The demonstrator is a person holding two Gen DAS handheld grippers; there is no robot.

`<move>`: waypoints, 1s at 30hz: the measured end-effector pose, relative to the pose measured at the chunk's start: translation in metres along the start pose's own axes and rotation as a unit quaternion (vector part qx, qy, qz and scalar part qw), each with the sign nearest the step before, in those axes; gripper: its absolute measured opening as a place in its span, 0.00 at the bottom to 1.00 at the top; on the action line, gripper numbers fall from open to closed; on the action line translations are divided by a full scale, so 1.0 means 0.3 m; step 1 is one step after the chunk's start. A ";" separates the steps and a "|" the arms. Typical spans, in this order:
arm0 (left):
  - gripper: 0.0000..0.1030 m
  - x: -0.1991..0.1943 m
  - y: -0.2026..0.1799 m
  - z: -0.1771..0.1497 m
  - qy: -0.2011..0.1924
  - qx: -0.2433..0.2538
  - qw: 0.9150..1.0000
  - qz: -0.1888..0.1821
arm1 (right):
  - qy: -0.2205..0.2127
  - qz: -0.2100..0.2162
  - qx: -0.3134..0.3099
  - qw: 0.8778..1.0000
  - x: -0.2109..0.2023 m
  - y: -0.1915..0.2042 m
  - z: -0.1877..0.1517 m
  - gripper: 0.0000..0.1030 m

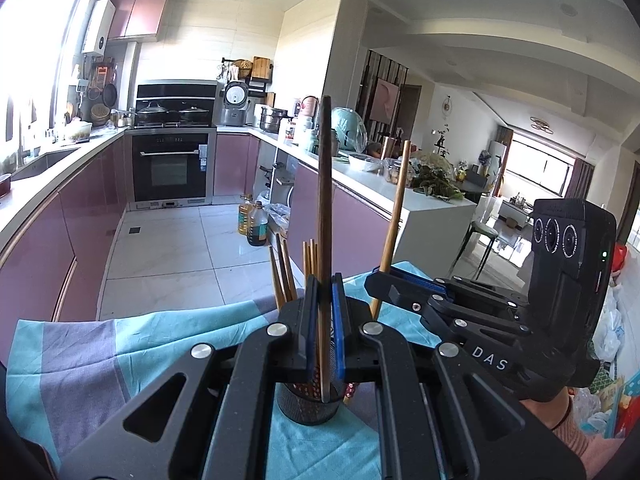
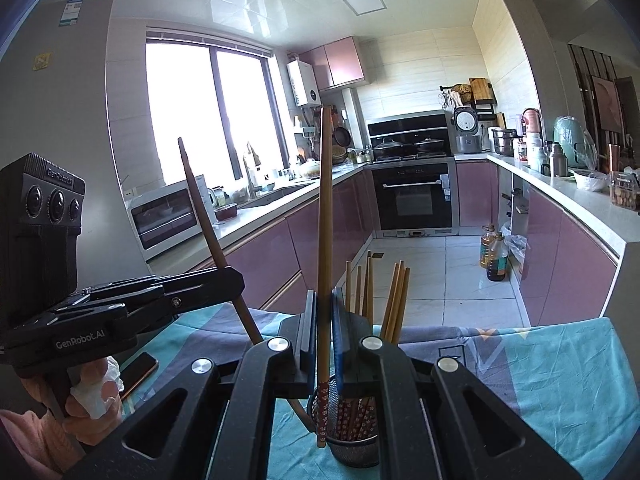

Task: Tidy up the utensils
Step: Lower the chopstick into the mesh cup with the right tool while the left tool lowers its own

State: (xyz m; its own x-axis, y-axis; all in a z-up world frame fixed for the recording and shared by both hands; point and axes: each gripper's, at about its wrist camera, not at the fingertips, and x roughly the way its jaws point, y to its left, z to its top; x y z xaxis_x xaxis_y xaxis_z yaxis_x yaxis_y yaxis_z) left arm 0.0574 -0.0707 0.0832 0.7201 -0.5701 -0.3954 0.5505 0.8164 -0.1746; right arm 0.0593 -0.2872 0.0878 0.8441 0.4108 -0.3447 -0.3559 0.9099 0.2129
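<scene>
My left gripper (image 1: 324,312) is shut on a dark brown chopstick (image 1: 325,208), held upright with its lower end inside a black mesh holder (image 1: 310,410). My right gripper (image 2: 323,320) is shut on a light bamboo chopstick (image 2: 325,216) with a red patterned end, upright, its lower end at the rim of the same holder (image 2: 356,446). Several more chopsticks (image 2: 394,300) stand in the holder. The right gripper shows in the left wrist view (image 1: 404,284), the left gripper in the right wrist view (image 2: 224,280). The holder stands on a teal and grey cloth (image 1: 100,352).
A dark phone (image 2: 138,368) lies on the cloth at the left. Pink kitchen cabinets (image 1: 80,220) and a white counter (image 1: 376,184) line both sides of a tiled floor. Oil bottles (image 1: 254,220) stand on the floor. An oven (image 1: 170,168) is at the far end.
</scene>
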 end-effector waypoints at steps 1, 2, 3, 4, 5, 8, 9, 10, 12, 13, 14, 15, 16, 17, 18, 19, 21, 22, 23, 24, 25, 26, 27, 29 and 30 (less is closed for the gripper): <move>0.07 0.003 0.002 0.000 0.001 -0.001 1.000 0.000 | 0.000 -0.001 0.001 1.000 0.001 -0.001 -0.002 0.06; 0.07 0.004 0.002 -0.003 0.001 -0.003 1.000 0.001 | 0.001 -0.002 0.003 1.000 0.004 -0.003 -0.003 0.06; 0.07 0.005 0.003 -0.006 0.002 -0.006 1.000 0.001 | 0.001 -0.003 0.004 1.000 0.005 -0.002 -0.006 0.06; 0.07 0.006 0.004 -0.002 0.002 -0.007 1.000 0.000 | 0.001 -0.004 0.005 1.000 0.008 -0.005 -0.002 0.06; 0.07 0.008 0.005 0.002 0.001 -0.008 1.000 -0.001 | 0.001 -0.005 0.007 1.000 0.011 -0.007 -0.001 0.06; 0.07 0.009 0.002 0.003 0.000 -0.010 1.000 0.001 | 0.003 -0.007 0.008 1.000 0.023 -0.004 -0.001 0.06; 0.07 0.005 0.001 0.003 0.000 -0.011 1.000 0.002 | 0.004 -0.008 0.008 1.000 0.027 -0.003 -0.001 0.06; 0.07 0.006 0.004 0.009 -0.001 -0.012 1.000 0.002 | 0.005 -0.009 0.008 1.000 0.030 -0.003 -0.001 0.06; 0.07 0.005 0.008 0.012 0.000 -0.015 1.000 0.002 | 0.006 -0.013 0.006 1.000 0.038 0.006 -0.002 0.06; 0.07 0.005 0.006 0.009 0.001 -0.016 1.000 0.000 | 0.006 -0.015 0.005 1.000 0.040 0.004 0.000 0.06; 0.07 0.011 -0.002 0.011 0.001 -0.016 1.000 0.000 | 0.007 -0.017 0.004 1.000 0.043 0.005 -0.002 0.06; 0.07 0.009 -0.006 0.006 0.002 -0.016 1.000 0.001 | 0.007 -0.017 0.005 1.000 0.045 0.006 -0.002 0.06; 0.07 0.011 -0.004 0.010 0.003 -0.016 1.000 0.002 | 0.008 -0.017 0.006 1.000 0.048 0.006 -0.003 0.06; 0.07 0.011 -0.008 0.008 0.003 -0.015 1.000 0.002 | 0.009 -0.018 0.006 1.000 0.051 0.007 -0.002 0.06; 0.07 0.013 -0.013 0.009 0.005 -0.015 1.000 0.003 | 0.010 -0.020 0.006 1.000 0.053 0.008 -0.004 0.06; 0.07 0.016 -0.014 0.014 0.006 -0.015 1.000 0.003 | 0.010 -0.021 0.006 1.000 0.055 0.007 0.000 0.06; 0.07 0.014 -0.014 0.016 0.007 -0.015 1.000 0.004 | 0.012 -0.022 0.008 1.000 0.061 0.005 0.003 0.06; 0.07 0.020 -0.008 0.029 0.008 -0.015 1.000 0.004 | 0.012 -0.023 0.008 1.000 0.063 0.005 0.003 0.06; 0.07 0.020 -0.004 0.033 0.008 -0.015 1.000 0.004 | 0.013 -0.023 0.008 1.000 0.065 0.006 0.002 0.06; 0.07 0.020 -0.004 0.033 0.009 -0.016 1.000 0.004 | 0.014 -0.024 0.008 1.000 0.071 0.008 0.004 0.06; 0.07 0.022 -0.006 0.035 0.010 -0.016 1.000 0.005 | 0.014 -0.024 0.008 1.000 0.074 0.009 0.005 0.06; 0.07 0.024 -0.009 0.038 0.011 -0.015 1.000 0.005 | 0.015 -0.025 0.008 1.000 0.078 0.011 0.006 0.06; 0.07 0.026 -0.012 0.040 0.012 -0.015 1.000 0.006 | 0.015 -0.026 0.008 1.000 0.079 0.010 0.006 0.06; 0.07 0.031 -0.015 0.042 0.014 -0.014 1.000 0.006 | 0.016 -0.029 0.007 0.999 0.084 0.011 0.004 0.06; 0.07 0.031 -0.017 0.044 0.015 -0.014 1.000 0.007 | 0.016 -0.029 0.007 0.999 0.088 0.010 0.004 0.06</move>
State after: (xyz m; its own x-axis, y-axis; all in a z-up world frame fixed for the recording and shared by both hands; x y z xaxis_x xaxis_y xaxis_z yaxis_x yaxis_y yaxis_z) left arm 0.0668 -0.0813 0.0922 0.7148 -0.5554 -0.4250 0.5276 0.8272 -0.1935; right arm 0.0810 -0.2738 0.0805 0.8495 0.3587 -0.3868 -0.3008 0.9317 0.2034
